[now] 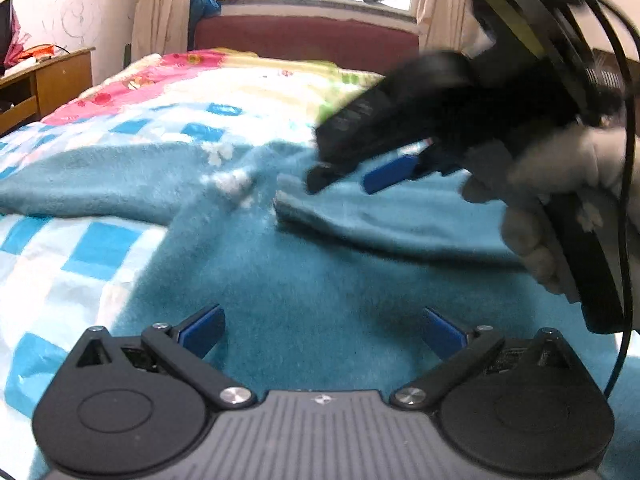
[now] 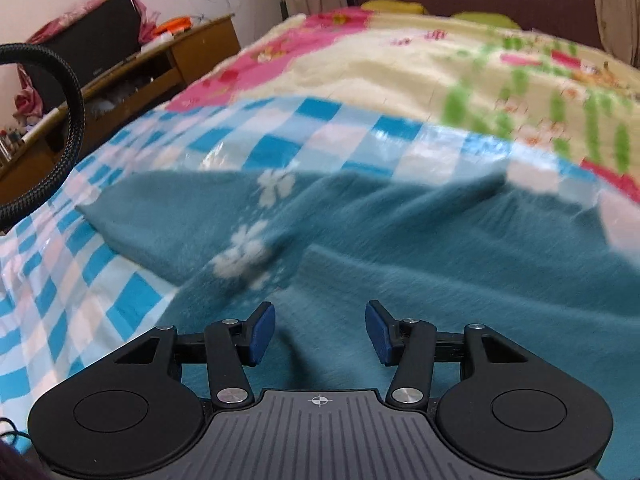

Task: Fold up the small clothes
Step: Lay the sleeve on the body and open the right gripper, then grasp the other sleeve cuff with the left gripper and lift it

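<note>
A teal fleece garment (image 1: 304,272) with white flower prints lies spread on the bed; it also shows in the right wrist view (image 2: 420,248). One sleeve (image 1: 384,216) is folded across its body, cuff at mid-frame. My left gripper (image 1: 323,330) is open and empty, low over the garment's lower part. My right gripper (image 2: 321,330) is open and empty just above the cloth. In the left wrist view the right gripper (image 1: 352,178) hovers blurred over the folded sleeve's cuff, held by a gloved hand (image 1: 552,200).
The garment lies on a blue-and-white checked plastic sheet (image 1: 80,248) over a pink, yellow and green bedspread (image 2: 400,64). A wooden desk (image 2: 132,72) with clutter stands left of the bed. A dark red headboard (image 1: 304,36) and window are at the far end.
</note>
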Demonstrator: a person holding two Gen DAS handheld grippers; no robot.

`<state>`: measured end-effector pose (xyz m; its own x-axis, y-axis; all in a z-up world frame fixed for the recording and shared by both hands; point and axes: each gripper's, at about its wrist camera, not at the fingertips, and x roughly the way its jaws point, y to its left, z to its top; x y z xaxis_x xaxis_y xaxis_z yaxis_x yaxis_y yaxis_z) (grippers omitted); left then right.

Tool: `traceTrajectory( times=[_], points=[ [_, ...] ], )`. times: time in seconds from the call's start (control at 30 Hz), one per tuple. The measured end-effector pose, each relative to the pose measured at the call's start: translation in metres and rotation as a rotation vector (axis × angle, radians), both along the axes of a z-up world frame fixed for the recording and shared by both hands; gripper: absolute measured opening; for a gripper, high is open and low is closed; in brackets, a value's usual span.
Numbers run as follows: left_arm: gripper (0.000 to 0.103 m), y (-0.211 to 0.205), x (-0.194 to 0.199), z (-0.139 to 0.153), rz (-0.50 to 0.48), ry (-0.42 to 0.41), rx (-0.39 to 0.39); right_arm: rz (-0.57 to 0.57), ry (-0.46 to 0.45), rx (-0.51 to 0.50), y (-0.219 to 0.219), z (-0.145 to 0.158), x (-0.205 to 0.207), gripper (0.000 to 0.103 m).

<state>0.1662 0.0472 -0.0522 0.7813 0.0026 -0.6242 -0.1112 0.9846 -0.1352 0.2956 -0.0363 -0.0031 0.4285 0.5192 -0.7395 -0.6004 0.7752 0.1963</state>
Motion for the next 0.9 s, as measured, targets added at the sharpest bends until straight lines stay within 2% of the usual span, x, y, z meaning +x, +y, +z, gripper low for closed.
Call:
traceTrajectory(
  times=[0.1, 0.23, 0.33, 0.43, 0.47, 0.5, 0.53, 0.57, 0.6, 0.67, 0.73, 0.83, 0.9],
  points=[
    [0.103, 0.004, 0.016, 0.009, 0.017, -0.001, -0.019, -0.007, -0.034, -0.018, -0.013, -0.001, 0.020, 0.050],
    [0.103, 0.008, 0.055, 0.013, 0.057, 0.002, -0.046, 0.048, -0.054, -0.101, -0.014, -0.015, 0.049, 0.050],
    [0.103, 0.011, 0.082, 0.006, 0.090, 0.031, -0.110, 0.119, -0.071, -0.117, -0.008, -0.024, 0.059, 0.050],
    [0.103, 0.011, 0.096, -0.007, 0.119, 0.064, -0.154, 0.164, -0.038, -0.145, -0.002, -0.036, 0.067, 0.048],
    [0.103, 0.011, 0.101, -0.011, 0.122, 0.073, -0.147, 0.173, -0.033, -0.143, -0.002, -0.037, 0.068, 0.042],
    [0.092, 0.009, 0.103, -0.012, 0.122, 0.072, -0.130, 0.182, -0.024, -0.136, -0.003, -0.036, 0.067, 0.035],
    [0.070, 0.009, 0.104, -0.012, 0.125, 0.070, -0.116, 0.182, -0.010, -0.126, -0.004, -0.034, 0.066, 0.023],
    [0.058, 0.012, 0.106, -0.011, 0.128, 0.062, -0.114, 0.171, -0.006, -0.124, -0.006, -0.031, 0.064, 0.014],
    [0.046, 0.018, 0.108, -0.009, 0.130, 0.053, -0.130, 0.163, -0.013, -0.123, -0.008, -0.028, 0.062, 0.012],
    [0.040, 0.029, 0.106, -0.005, 0.133, 0.014, -0.191, 0.151, -0.021, -0.094, -0.013, -0.019, 0.059, 0.008],
    [0.032, 0.035, 0.101, 0.000, 0.135, -0.030, -0.216, 0.132, -0.031, -0.064, -0.016, -0.011, 0.056, 0.007],
    [0.031, 0.035, 0.100, 0.006, 0.134, -0.064, -0.189, 0.085, -0.047, -0.023, -0.020, -0.004, 0.058, 0.006],
    [0.031, 0.037, 0.103, 0.004, 0.137, -0.054, -0.177, 0.042, -0.061, -0.002, -0.023, -0.001, 0.063, 0.006]
  ],
)
